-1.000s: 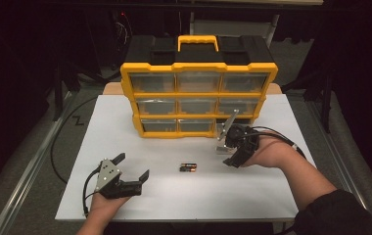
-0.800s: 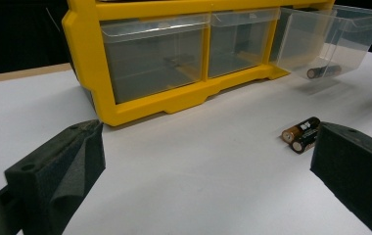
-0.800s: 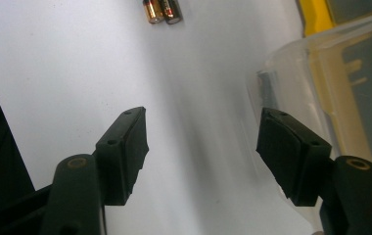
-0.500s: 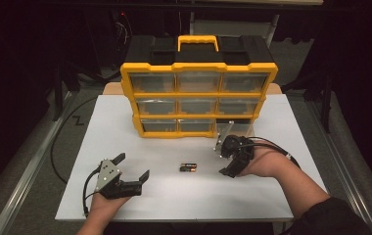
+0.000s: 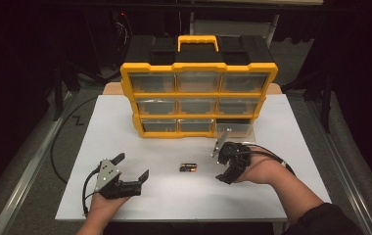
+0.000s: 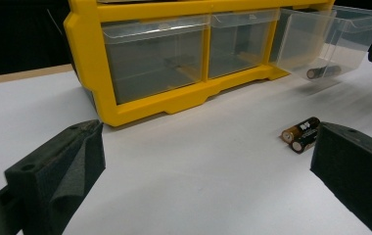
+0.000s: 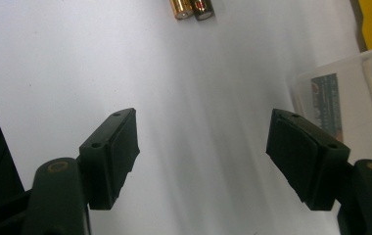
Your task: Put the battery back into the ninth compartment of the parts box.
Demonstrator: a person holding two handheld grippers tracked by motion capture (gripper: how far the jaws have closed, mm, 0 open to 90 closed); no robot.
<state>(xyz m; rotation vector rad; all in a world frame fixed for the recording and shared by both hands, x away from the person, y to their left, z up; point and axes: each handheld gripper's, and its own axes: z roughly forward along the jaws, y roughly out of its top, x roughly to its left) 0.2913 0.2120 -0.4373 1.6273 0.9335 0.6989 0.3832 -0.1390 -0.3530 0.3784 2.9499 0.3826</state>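
We lowered the right gripper [image 5: 224, 170], jaws just opened wider with nothing between them, toward the two batteries [image 5: 188, 168] left of it, while the left gripper [image 5: 134, 169] waited open.

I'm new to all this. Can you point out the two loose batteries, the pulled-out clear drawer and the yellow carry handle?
Batteries [image 5: 188, 168], high view, where the pair meet.
Clear drawer [image 6: 321, 36], left gripper view, its side wall.
Carry handle [image 5: 197, 39], high view, its top bar.
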